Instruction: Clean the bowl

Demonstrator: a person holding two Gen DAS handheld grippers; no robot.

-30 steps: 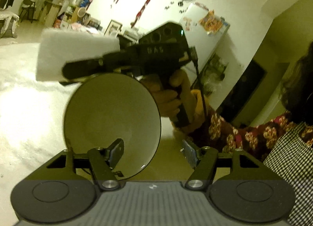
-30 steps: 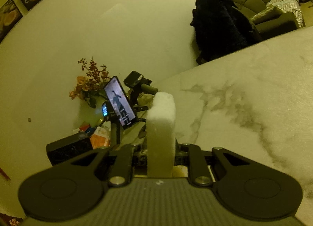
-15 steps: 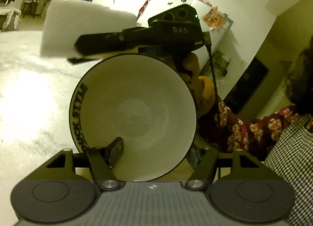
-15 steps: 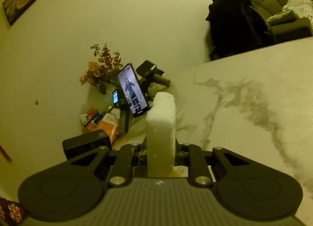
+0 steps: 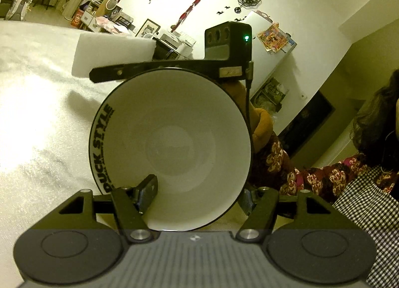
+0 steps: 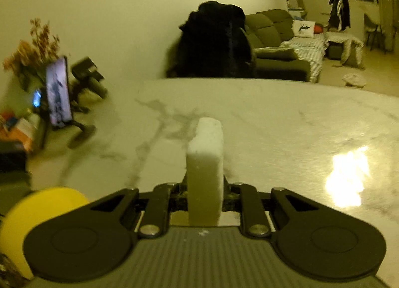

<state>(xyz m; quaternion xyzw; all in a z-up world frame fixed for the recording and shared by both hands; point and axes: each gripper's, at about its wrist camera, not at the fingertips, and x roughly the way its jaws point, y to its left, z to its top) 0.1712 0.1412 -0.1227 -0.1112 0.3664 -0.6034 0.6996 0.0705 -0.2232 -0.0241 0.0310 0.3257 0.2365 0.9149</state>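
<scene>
Holding the bowl (image 5: 174, 143) up with our left gripper (image 5: 197, 195), we pinch its near rim between the two fingers, one inside and one outside. It is white inside, with a black edge, and faces us above the marble table (image 5: 35, 118). Our right gripper (image 6: 205, 188) squeezes a white sponge (image 6: 205, 163) tight. That sponge sticks out past the far rim of the bowl, not touching the inside.

White bowl (image 5: 174, 143) with black rim, white sponge (image 6: 205, 163), white grey-veined marble table (image 6: 286, 118).
</scene>
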